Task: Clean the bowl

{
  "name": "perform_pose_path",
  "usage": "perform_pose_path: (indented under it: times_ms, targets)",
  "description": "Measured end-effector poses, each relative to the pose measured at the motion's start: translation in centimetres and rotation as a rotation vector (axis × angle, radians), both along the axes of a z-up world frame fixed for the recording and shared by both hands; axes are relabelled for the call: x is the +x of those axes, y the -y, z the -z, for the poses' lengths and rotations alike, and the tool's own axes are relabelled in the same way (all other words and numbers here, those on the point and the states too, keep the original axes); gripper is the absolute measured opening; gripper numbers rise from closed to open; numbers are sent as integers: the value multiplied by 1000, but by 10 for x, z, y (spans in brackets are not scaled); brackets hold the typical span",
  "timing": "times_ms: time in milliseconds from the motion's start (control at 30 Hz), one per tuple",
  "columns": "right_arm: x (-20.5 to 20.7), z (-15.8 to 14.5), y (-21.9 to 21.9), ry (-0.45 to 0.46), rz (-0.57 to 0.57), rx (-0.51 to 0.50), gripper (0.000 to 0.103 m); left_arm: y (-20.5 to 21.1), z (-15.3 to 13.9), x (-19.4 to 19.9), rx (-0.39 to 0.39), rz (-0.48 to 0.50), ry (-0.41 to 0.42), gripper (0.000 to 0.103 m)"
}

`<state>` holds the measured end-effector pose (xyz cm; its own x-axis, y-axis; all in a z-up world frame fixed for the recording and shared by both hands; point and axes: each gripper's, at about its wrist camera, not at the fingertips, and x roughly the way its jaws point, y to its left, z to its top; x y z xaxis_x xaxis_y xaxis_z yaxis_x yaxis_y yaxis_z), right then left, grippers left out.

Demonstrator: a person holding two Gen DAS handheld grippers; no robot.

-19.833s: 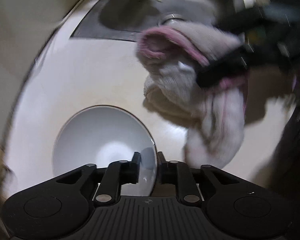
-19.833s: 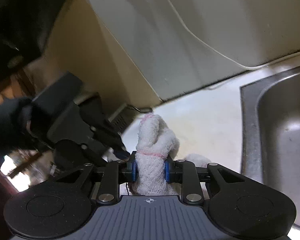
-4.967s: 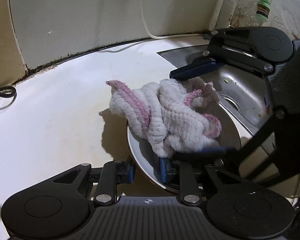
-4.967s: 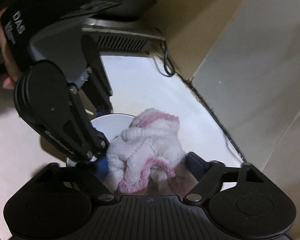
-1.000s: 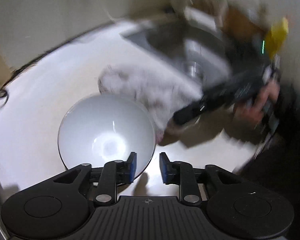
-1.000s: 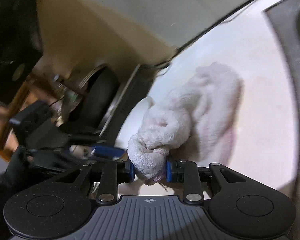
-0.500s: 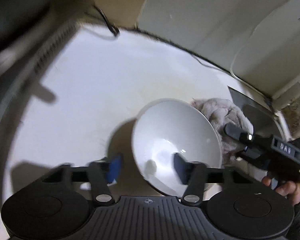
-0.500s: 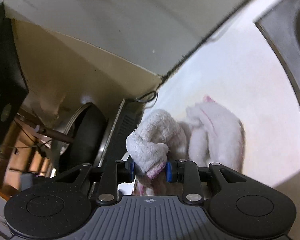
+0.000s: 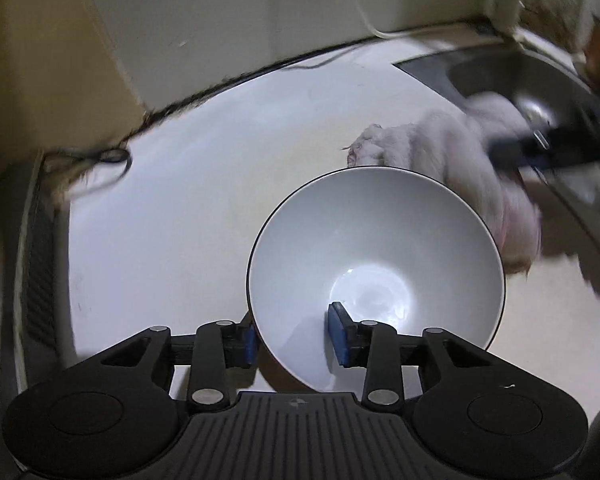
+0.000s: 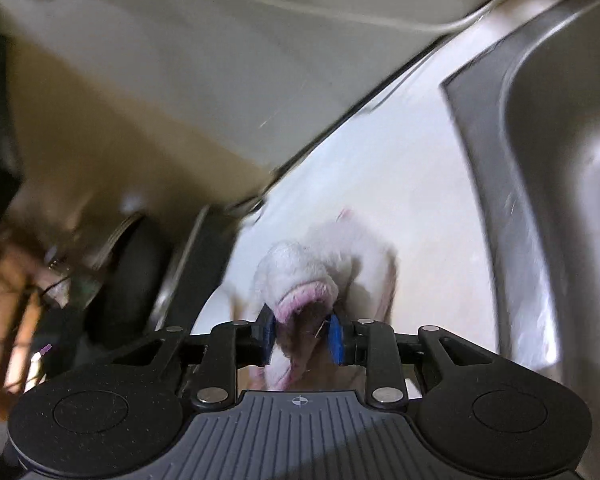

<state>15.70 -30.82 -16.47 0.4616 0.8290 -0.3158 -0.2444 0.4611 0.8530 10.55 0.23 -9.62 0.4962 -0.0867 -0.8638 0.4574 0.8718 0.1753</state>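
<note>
Left gripper: its blue pads straddle the near wall of the bowl, one pad outside at the left and one inside the bowl; the jaws are part-way apart, and whether the pads press on the rim I cannot tell.
Bowl: white, with a thin dark rim, standing upright on the counter right in front of the left gripper; its inside looks bare, with a bright glare at the bottom.
Right gripper: closed on a bunched fold of the cloth, blue pads pressed against it on either side; in the left wrist view it shows as a dark blurred bar coming in from the right above the cloth.
Cloth: white towelling with a pink edge, bunched up; in the left wrist view it lies just behind and to the right of the bowl, between the bowl and the sink, outside the bowl, and blurred.
Counter: pale, smooth, carrying the bowl.
Sink: stainless steel, set into the counter on the right, close to the cloth.
Wall: pale panels behind the counter, with a dark seam along the join.
Cable: thin, dark, looped at the back left of the counter.
</note>
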Motion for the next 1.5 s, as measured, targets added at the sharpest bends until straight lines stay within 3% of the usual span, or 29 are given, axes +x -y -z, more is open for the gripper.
perform_pose_path:
  times_ms: [33, 100, 200, 300, 367, 433, 500, 633, 767, 1000, 1033, 1200, 1300, 1500]
  targets:
    - [4, 1, -3, -10, 3, 13, 29, 2, 0, 2, 11, 18, 7, 41]
    - [12, 2, -10, -29, 10, 39, 44, 5, -1, 4, 29, 61, 23, 42]
    - [17, 1, -20, -12, 2, 34, 55, 15, 2, 9, 38, 162, 49, 42]
    - [17, -8, -26, 60, -57, -29, 55, 27, 3, 9, 45, 272, 67, 43]
    - [16, -7, -28, 80, -107, -44, 42, 37, 3, 12, 61, 313, 80, 46]
    - [11, -5, -23, 86, -139, -59, 33, 41, 3, 15, 65, 306, 92, 48]
    - [1, 0, -10, 70, -159, -25, 31, 44, 2, 18, 59, 284, 102, 54]
    - [-17, 2, 8, 41, -125, 14, 27, 32, -7, 19, -5, 115, 121, 57]
    - [-20, -5, 12, 48, -54, 15, 26, -1, -23, 11, -234, -135, 46, 57]
    - [16, -39, -30, 156, -38, -135, 27, -29, -17, -8, -548, -382, -121, 55]
    - [19, -38, -33, 152, -53, -135, 27, -26, -14, -8, -540, -382, -125, 54]
    - [19, -30, -30, 109, -105, -100, 26, -18, -3, -1, -459, -377, -108, 17]
    - [6, -22, -16, 105, -131, -78, 24, -21, -1, 6, -428, -361, -95, 14]
    - [-38, -12, -1, 75, -233, -47, 24, -12, -4, 21, -312, -248, -51, 22]
